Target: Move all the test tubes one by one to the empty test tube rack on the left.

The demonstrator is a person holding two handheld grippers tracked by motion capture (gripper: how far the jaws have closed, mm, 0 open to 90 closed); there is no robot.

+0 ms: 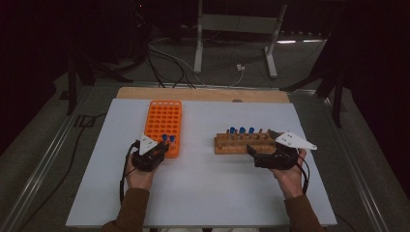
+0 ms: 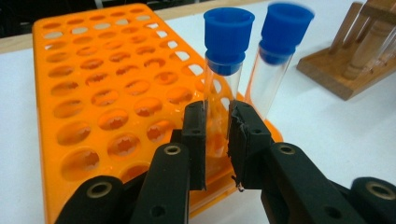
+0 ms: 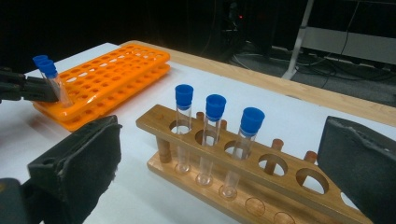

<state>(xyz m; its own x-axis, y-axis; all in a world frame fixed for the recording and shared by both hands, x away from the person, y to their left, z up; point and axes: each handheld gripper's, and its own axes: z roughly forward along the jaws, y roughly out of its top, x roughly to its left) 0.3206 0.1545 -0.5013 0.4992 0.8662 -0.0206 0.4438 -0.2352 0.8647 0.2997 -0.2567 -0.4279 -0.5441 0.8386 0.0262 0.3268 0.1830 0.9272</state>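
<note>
An orange tube rack (image 1: 163, 118) stands at centre-left of the white table. Two blue-capped glass tubes stand at its near right corner. My left gripper (image 2: 217, 126) is shut on the nearer tube (image 2: 223, 70), its pads pressing the glass below the cap; the second tube (image 2: 275, 60) stands just beside it. A wooden rack (image 3: 261, 172) at centre-right holds three blue-capped tubes (image 3: 212, 135). My right gripper (image 3: 224, 130) is open wide, its jaws on either side of the wooden rack's near end, touching nothing. The left gripper (image 3: 44, 89) and its tube appear far left in the right gripper view.
The white table top (image 1: 203, 188) lies on a wooden board (image 1: 203, 94) whose far edge shows. Most holes of the orange rack (image 2: 102, 93) are vacant. The wooden rack (image 1: 241, 144) has free holes at its right end. Cables and a metal stand are on the floor beyond.
</note>
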